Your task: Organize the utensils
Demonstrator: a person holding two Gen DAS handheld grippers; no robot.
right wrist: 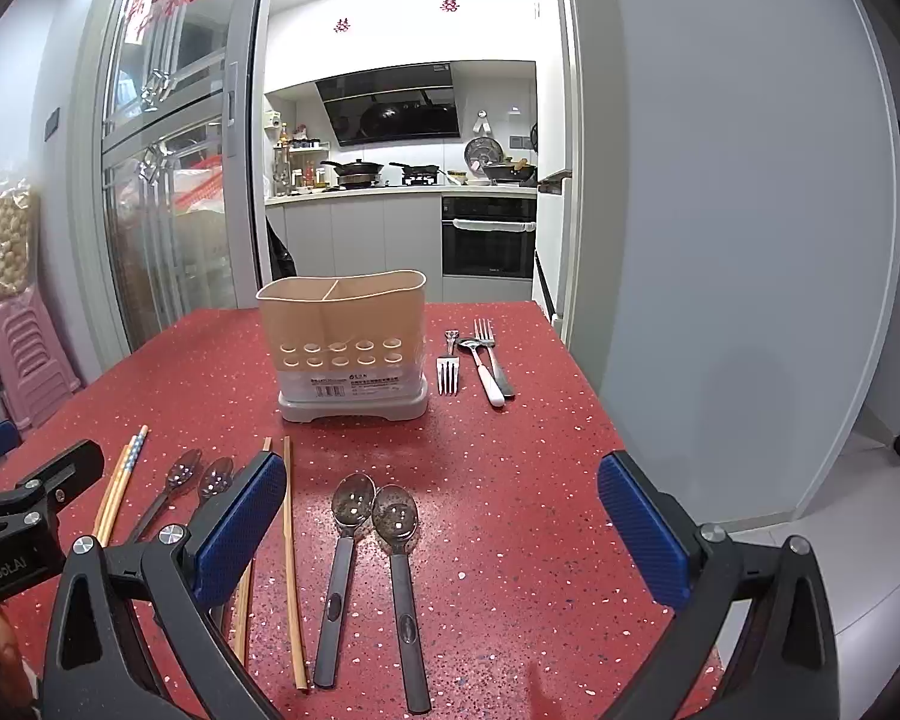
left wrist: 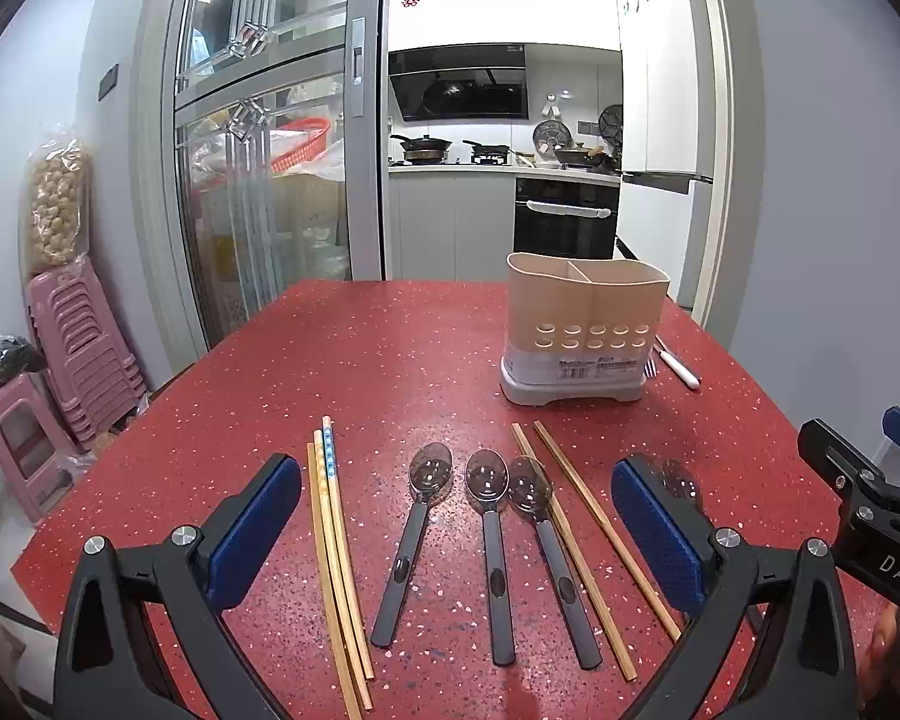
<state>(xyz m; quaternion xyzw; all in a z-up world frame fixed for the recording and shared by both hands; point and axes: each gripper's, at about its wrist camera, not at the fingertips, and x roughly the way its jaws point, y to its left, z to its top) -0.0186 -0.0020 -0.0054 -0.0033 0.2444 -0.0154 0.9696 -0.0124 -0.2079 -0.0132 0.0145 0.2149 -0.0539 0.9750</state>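
A beige two-compartment utensil holder stands upright and looks empty on the red speckled table. In front of it lie a bundle of chopsticks, three dark-handled spoons, and a loose chopstick pair. Two more spoons lie between the right fingers. Two forks and a white-handled spoon lie to the right of the holder. My left gripper hovers open above the three spoons. My right gripper is open too, holding nothing.
Stacked pink stools with a bag on top stand left of the table by a glass sliding door. A kitchen lies beyond the doorway. The table's right edge drops to grey floor.
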